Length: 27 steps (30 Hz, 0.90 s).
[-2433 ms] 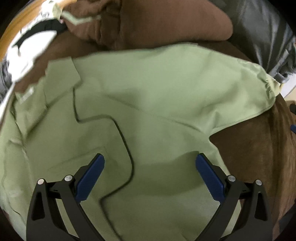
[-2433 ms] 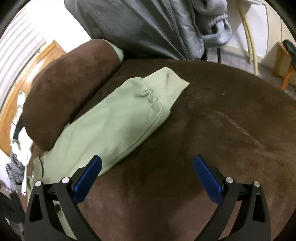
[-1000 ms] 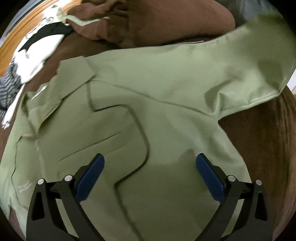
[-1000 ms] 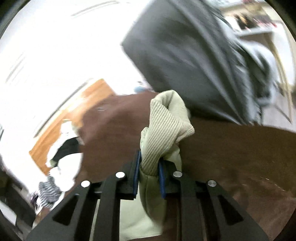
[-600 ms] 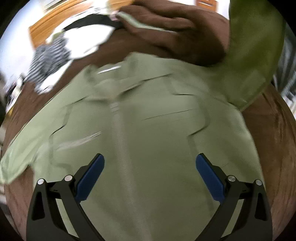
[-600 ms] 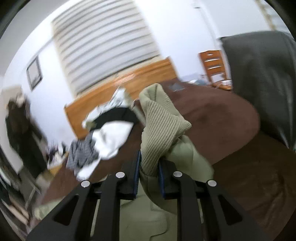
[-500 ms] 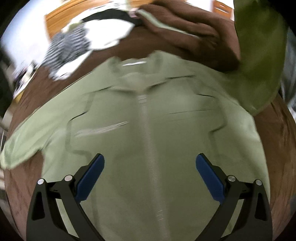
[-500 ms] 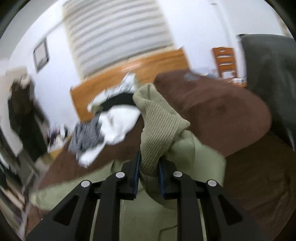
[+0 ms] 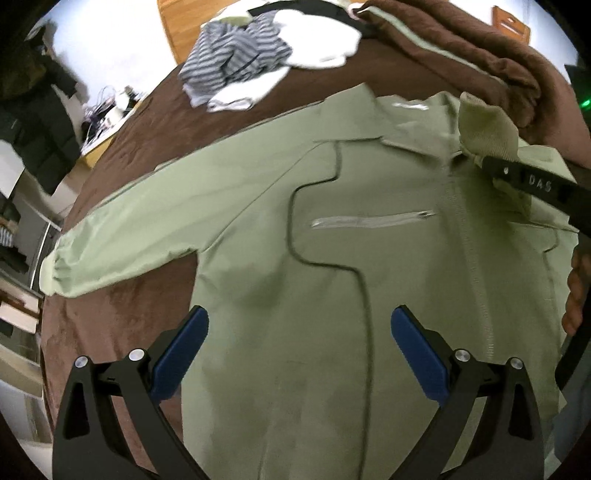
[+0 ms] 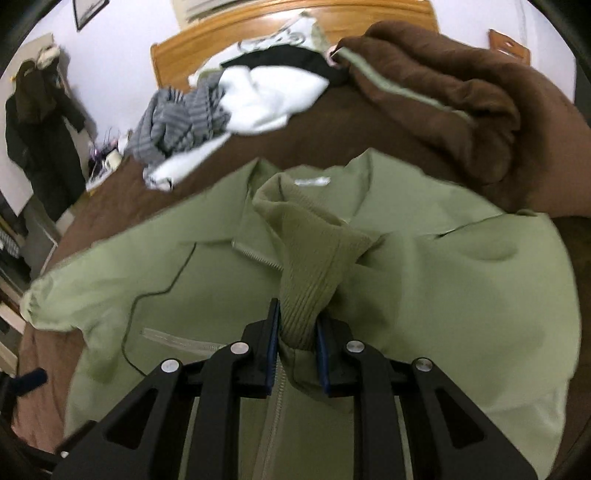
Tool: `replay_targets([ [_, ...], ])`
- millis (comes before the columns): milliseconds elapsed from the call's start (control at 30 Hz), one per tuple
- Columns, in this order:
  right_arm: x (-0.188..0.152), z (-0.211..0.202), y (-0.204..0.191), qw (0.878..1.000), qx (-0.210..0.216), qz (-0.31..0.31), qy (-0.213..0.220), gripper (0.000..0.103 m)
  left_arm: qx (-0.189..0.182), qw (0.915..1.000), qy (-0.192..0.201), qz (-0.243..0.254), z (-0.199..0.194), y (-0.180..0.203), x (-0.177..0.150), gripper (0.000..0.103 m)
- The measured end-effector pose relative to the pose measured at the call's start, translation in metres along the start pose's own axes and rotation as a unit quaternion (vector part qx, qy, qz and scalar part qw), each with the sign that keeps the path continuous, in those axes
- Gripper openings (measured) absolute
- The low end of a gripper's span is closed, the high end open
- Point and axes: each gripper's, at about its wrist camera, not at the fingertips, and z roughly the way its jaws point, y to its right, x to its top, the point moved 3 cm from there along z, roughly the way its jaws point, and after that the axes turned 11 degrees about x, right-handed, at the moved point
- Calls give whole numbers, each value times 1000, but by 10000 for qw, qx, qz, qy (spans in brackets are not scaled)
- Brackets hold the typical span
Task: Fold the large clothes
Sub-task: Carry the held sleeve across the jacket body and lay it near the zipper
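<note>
A light green zip jacket (image 9: 369,229) lies front up on a brown bed cover (image 9: 122,317). Its one sleeve (image 9: 140,221) stretches out flat to the left. My right gripper (image 10: 297,354) is shut on the ribbed cuff (image 10: 306,273) of the other sleeve, which is folded over the chest near the collar (image 10: 314,181). In the left wrist view that cuff (image 9: 484,125) and the right gripper's black arm (image 9: 532,181) show at the upper right. My left gripper (image 9: 299,350) hovers open over the jacket's lower front with nothing between its fingers.
A pile of striped, white and black clothes (image 10: 221,99) lies at the head of the bed by the wooden headboard (image 10: 295,18). A bunched brown blanket (image 10: 443,92) lies behind the jacket at the right. Dark coats (image 10: 37,122) hang on the left wall.
My right gripper has carried the cuff from the far right, up and across, down onto the jacket's chest. The left gripper has swung leftward over the jacket, so the outstretched sleeve is now in view.
</note>
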Motion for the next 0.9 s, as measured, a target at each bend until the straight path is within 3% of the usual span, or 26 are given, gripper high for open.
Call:
replay_targets([
  [200, -12, 36, -6, 9994, 193, 70, -277, 23, 5, 9999, -117, -86, 23, 1, -3, 97],
  [300, -17, 40, -7, 9991, 271, 13, -320, 29, -43, 9997, -184, -156, 29, 7, -5, 97],
  [333, -16, 37, -8, 9989, 356, 23, -310, 38, -64, 9996, -189, -197, 29, 8, -4, 97],
  [367, -13, 32, -9, 9983, 485, 61, -307, 48, -77, 9996, -183, -212, 29, 9, -4, 97],
  [433, -8, 17, -13, 9977, 632, 48, -246, 53, -184, 9995, -124, -217, 24, 12, -1, 97],
  [533, 2, -26, -15, 9974, 714, -45, 49, 70, -338, 9992, 73, -184, 10, 17, 11, 97],
  [733, 3, -99, 14, 9986, 366, 15, 371, 79, -1018, 9934, 457, -261, -10, 38, 49, 97],
  [900, -8, -122, 49, 9983, 198, 354, 421, 79, -1668, 9841, 436, -416, 4, 72, 81, 97],
])
